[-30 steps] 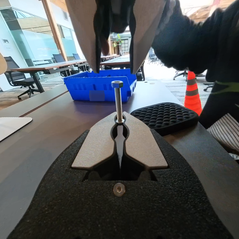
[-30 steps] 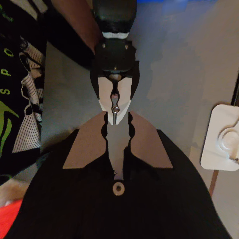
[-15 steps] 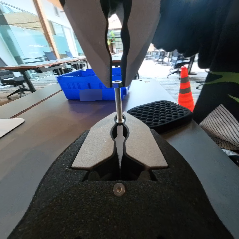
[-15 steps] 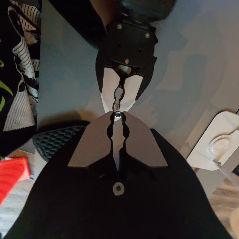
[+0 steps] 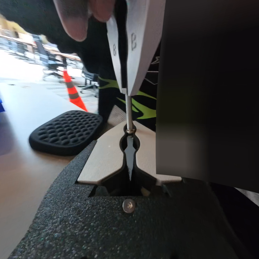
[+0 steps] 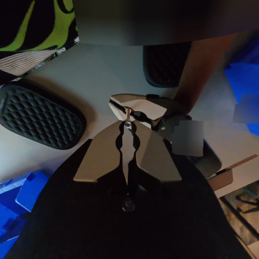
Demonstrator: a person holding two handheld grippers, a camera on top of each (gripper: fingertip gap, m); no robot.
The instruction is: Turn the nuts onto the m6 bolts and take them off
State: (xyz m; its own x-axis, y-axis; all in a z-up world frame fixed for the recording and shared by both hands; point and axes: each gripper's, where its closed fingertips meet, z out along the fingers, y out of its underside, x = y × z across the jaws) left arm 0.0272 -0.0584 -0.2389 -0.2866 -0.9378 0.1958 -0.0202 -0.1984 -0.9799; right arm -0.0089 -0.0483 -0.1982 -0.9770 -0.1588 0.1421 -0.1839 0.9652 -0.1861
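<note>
While the left gripper (image 5: pixel 129 129) is clamping the bolt (image 5: pixel 129 112) at its lower end, shank standing upright w/ long axis rising from the tips, the right gripper (image 6: pixel 127 123) is clenching the nut (image 6: pixel 127 123) at the bolt's top, straight above the left tips, so turning about that axis is next.

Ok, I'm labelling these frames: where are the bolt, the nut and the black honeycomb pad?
bolt (image 5: pixel 128 112), left wrist view, middle of threaded shank.
nut (image 6: pixel 127 123), right wrist view, its face at the bolt's end.
black honeycomb pad (image 5: pixel 65 131), left wrist view, top surface.
</note>
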